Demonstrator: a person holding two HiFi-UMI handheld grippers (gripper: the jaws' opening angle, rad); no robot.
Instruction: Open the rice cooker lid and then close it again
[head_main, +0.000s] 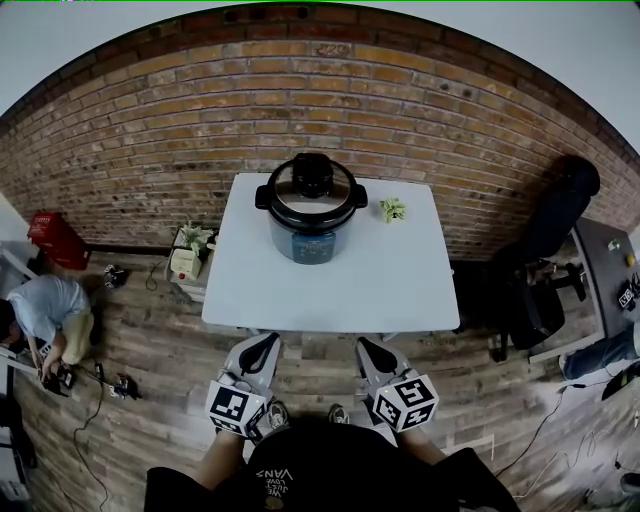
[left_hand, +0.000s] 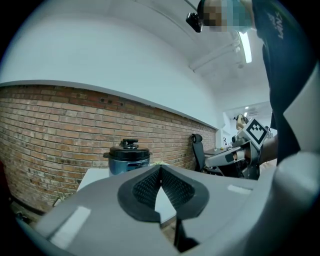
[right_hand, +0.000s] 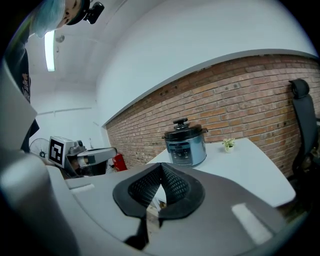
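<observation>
A blue rice cooker (head_main: 309, 228) with a black lid (head_main: 311, 190) and black top knob stands at the far side of a white table (head_main: 330, 290), lid down. It also shows in the left gripper view (left_hand: 129, 157) and the right gripper view (right_hand: 185, 146). My left gripper (head_main: 265, 346) and right gripper (head_main: 372, 349) hover side by side just short of the table's near edge, well away from the cooker. Both are shut with nothing between the jaws (left_hand: 160, 170) (right_hand: 161, 167).
A small green plant (head_main: 392, 209) sits on the table right of the cooker. A brick wall runs behind. A black office chair (head_main: 530, 290) stands to the right. At the left, a person (head_main: 45, 315) crouches on the wooden floor among cables, near a small stand (head_main: 188, 260).
</observation>
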